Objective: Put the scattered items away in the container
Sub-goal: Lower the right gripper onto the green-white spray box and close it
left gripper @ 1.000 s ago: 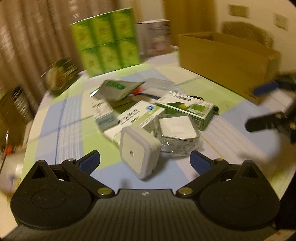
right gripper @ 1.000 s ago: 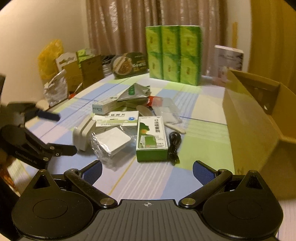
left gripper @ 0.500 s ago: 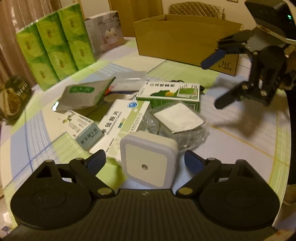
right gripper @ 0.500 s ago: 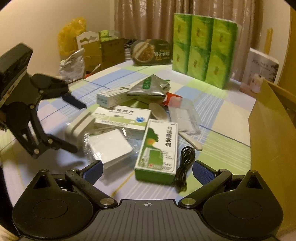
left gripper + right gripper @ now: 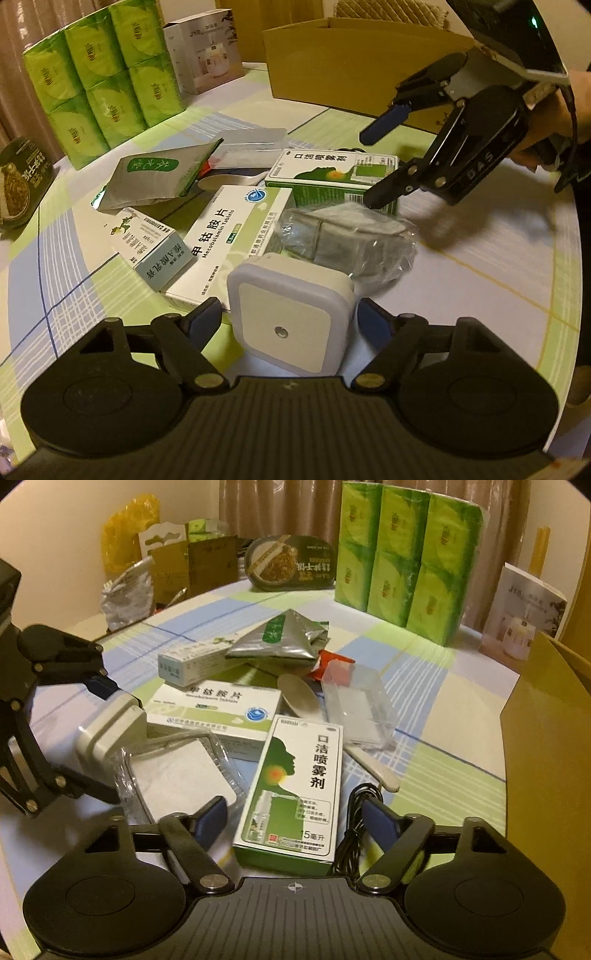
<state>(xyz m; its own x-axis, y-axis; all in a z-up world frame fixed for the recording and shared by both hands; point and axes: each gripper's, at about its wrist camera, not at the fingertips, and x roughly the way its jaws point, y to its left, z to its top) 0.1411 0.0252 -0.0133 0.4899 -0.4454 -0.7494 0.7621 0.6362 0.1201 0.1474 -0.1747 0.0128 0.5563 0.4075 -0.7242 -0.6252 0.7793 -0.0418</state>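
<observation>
A checked green-and-blue tablecloth (image 5: pixel 480 266) carries the clutter. Left wrist view: the left gripper (image 5: pixel 290 317) straddles a white square night light (image 5: pixel 288 314), fingers spread, just beside the white Mecobalamin tablet box (image 5: pixel 229 240). Right wrist view: the right gripper (image 5: pixel 295 818), open, frames a green-and-white throat spray box (image 5: pixel 295 794); the brown cardboard container (image 5: pixel 550 738) stands beyond it.

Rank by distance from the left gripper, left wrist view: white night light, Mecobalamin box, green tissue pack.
1. white night light, between the left gripper's fingers.
2. Mecobalamin box, just beyond, slightly left.
3. green tissue pack, far back left.
</observation>
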